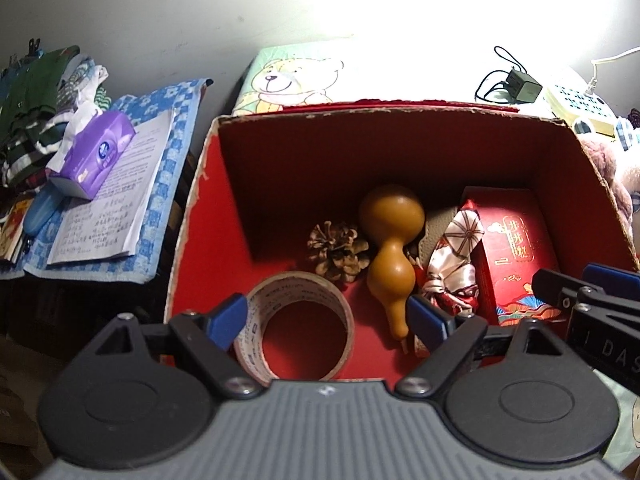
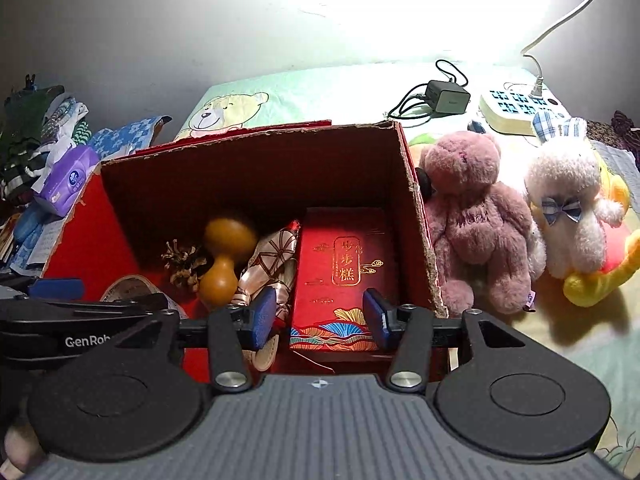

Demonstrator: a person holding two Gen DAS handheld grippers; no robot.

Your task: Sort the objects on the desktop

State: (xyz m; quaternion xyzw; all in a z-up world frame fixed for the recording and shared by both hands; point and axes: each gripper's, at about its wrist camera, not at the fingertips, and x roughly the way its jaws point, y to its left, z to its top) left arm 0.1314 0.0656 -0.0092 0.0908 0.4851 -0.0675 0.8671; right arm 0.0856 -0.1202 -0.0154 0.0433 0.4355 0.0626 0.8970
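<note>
Gourd [image 1: 390, 248] lies lengthwise in box [image 1: 192, 216], stem toward camera (left view)

Black left gripper [image 1: 324, 320] – blue pads, silver screws, ribbed grey base; lettering perhaps "GenRob".

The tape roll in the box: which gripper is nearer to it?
Left. The left gripper is open right around the tape roll; the right gripper is open farther right, over the red gift box.
</note>
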